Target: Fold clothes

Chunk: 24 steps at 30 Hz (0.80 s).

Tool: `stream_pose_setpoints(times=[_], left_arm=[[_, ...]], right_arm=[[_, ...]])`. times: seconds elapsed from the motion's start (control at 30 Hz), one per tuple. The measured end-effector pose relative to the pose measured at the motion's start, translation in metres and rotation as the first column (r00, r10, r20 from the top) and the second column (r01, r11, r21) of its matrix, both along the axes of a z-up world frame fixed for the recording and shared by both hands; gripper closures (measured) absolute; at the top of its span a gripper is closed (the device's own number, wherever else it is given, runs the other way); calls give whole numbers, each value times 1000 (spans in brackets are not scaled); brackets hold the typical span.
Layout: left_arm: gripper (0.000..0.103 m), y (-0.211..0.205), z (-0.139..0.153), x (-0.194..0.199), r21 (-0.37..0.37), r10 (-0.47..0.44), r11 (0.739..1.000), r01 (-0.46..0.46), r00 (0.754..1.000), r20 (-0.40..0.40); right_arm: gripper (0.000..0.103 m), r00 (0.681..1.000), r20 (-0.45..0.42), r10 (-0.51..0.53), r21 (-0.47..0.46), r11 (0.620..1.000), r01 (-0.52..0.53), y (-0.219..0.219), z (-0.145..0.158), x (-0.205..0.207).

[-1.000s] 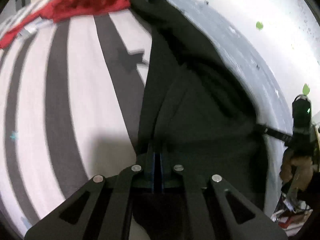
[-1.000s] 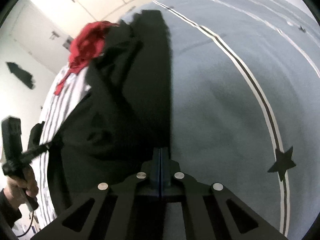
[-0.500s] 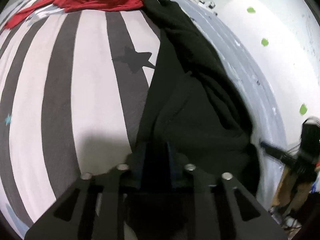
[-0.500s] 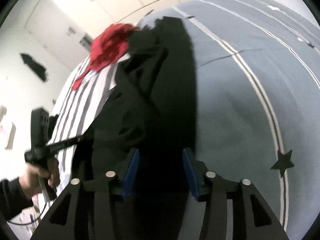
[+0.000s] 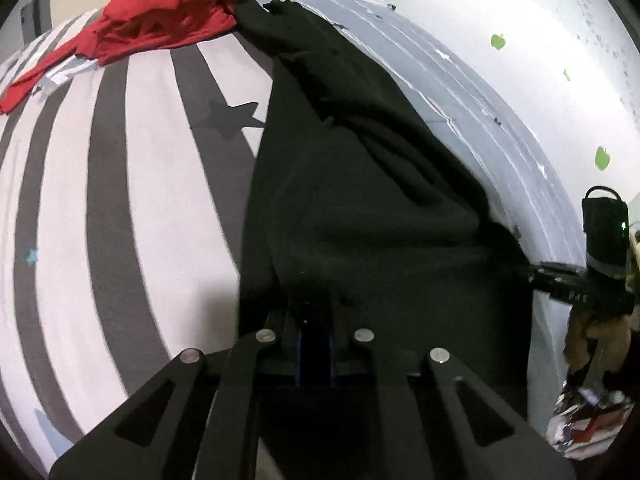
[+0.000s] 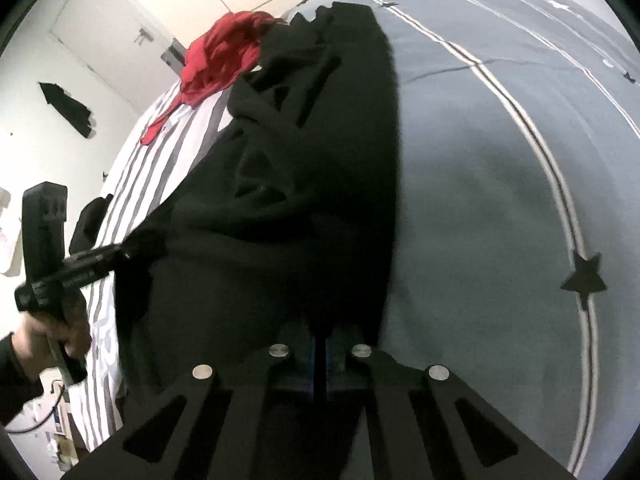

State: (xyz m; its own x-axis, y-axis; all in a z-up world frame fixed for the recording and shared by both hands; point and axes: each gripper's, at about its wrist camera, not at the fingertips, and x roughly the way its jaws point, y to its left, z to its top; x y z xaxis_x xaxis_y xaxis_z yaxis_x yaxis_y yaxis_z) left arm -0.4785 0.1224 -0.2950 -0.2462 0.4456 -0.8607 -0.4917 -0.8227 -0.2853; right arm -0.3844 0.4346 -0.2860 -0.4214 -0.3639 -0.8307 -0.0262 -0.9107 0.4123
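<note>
Black garment point(image 5: 360, 208) stretched along the bed point(image 5: 132, 208), its near edge lifted between both tongs. Left gripper point(image 5: 315, 336): jaws closing, pinching the garment's near corner by the striped side. Right gripper point(image 6: 319, 354): clamped narrow on the other near corner, over the grey cover. Red garment point(image 5: 160, 12) bunched at the far edge, touching the black one.

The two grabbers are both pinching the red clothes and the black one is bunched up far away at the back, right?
Not quite: it is swapped. Both views show the left gripper and right gripper pinching the black garment. The red clothes are bunched up at the back.
</note>
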Motion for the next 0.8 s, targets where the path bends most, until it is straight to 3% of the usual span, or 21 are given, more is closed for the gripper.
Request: stream_pose_setpoints(times=[0.07,0.23,0.37,0.47,0.53,0.6,0.63,0.67,0.8], left_arm=[[96,6,-10,5,-73,-32,997,31,999,-7],[95,3,-15,2,-75,12,997,-12,1000,0],[90,1,1,4,-105,44,993,-50,997,-62],[87,-7,22,-6,-67,119,989,-128,985,-123],[80,-8,32,-17,-29,148,988,-155,975,-167],[77,1,35,-33,-10,146,988,-151,971,-188],[77,11,33,-44,-12,130,991,-134,974,-187],[77,21,29,-52,-14,108,994,-112,977,-184],[77,55,12,-79,-26,30,999,-34,989,-144]], right_arm=[[101,1000,18,-9,-8,1000,9,4,-7,3],[100,999,25,-22,14,1000,22,7,-17,5],[94,999,10,-49,118,992,47,18,-6,9],[92,997,-10,-80,190,978,81,28,6,8],[91,995,-62,-75,214,973,87,27,22,0],[79,991,-125,-56,232,969,84,21,41,-12],[65,988,-152,-35,237,969,71,14,47,-22],[57,983,-183,-6,251,967,53,5,53,-34],[55,964,-239,117,295,954,-43,-31,57,-85]])
